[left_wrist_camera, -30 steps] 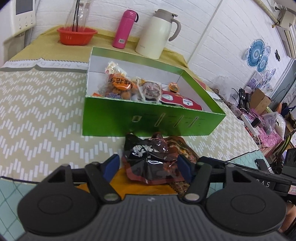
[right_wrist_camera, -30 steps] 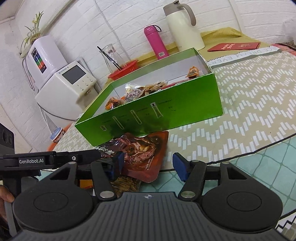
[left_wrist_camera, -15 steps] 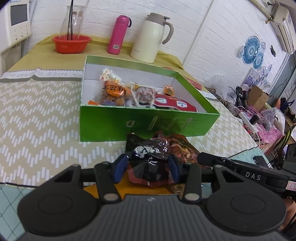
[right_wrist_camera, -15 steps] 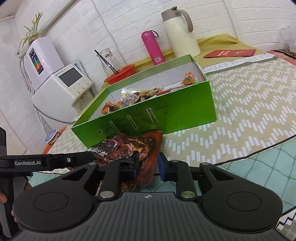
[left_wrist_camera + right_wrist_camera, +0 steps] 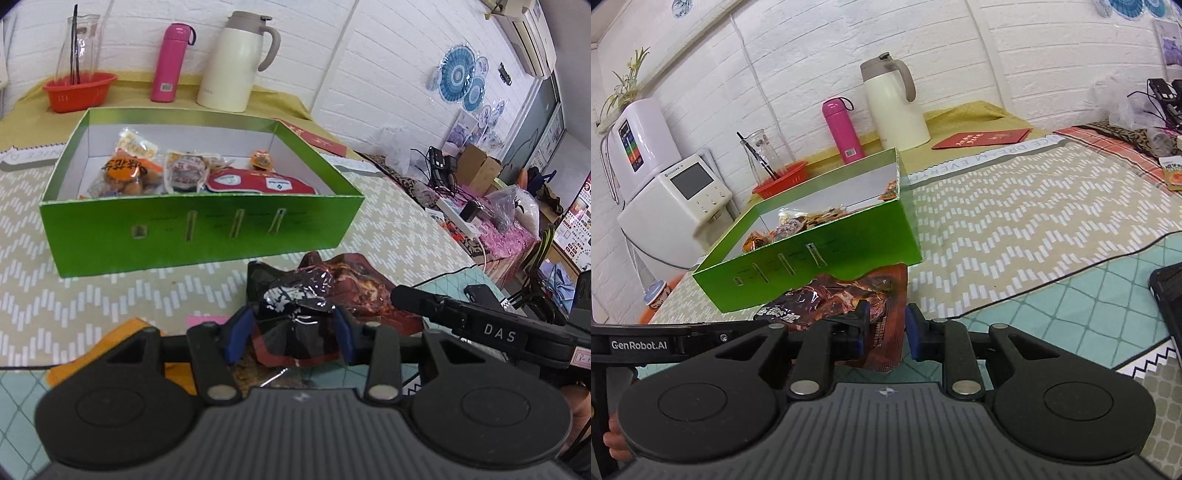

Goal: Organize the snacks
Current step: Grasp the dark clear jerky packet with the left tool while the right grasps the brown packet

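Black and glossy, the dark snack packet (image 5: pixel 295 314) is sitting crumpled between the blue pads (image 5: pixel 236 338) of my left hand-held gripper (image 5: pixel 290 338), low in the frame's centre; the jaws have just been closing and are now pinching it. My right hand-held gripper (image 5: pixel 884 328) is angling down, clamping the reddish-brown packet (image 5: pixel 882 332), whose long axis is running up the frame toward the green box (image 5: pixel 199 225). Both packets are just in front of that box on the table (image 5: pixel 74 295). Behind it are standing a pink bottle (image 5: pixel 171 62) and a cream jug (image 5: pixel 240 61).
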### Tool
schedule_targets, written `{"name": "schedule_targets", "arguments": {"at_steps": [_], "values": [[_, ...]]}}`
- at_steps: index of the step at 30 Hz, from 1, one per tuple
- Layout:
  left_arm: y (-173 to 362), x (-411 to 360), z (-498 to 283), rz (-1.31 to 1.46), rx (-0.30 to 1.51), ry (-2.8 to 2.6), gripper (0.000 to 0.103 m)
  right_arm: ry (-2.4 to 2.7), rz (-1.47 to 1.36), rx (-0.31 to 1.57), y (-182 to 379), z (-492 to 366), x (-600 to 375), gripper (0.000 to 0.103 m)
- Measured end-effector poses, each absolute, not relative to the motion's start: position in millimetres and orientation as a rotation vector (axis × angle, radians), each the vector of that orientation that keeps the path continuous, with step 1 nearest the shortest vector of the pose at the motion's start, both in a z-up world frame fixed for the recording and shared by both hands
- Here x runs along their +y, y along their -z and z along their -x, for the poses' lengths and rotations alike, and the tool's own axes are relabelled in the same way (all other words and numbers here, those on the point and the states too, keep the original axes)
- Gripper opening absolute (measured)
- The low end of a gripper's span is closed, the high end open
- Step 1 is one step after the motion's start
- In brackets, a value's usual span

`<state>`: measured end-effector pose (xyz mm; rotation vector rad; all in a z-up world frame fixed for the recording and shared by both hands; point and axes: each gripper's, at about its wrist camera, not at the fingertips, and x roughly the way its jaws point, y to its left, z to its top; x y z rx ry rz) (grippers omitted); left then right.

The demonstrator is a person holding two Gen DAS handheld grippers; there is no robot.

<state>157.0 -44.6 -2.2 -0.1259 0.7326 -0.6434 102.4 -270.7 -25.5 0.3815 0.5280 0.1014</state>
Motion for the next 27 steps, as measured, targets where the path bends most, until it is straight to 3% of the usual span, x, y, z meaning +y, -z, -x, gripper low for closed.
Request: {"name": "schedule_targets", "arguments": {"at_steps": [14, 27], "values": [[2.3, -41.3, -150.7, 0.108, 0.704, 0.608, 0.031, -0.112, -0.438, 0.544, 39.0, -104.4, -270.8, 0.037], [-59.0, -31.9, -142.4, 0.122, 0.529, 0.630, 0.031, -0.132, -0.378, 0.348, -19.3, -94.5, -265.6, 0.037]]}}
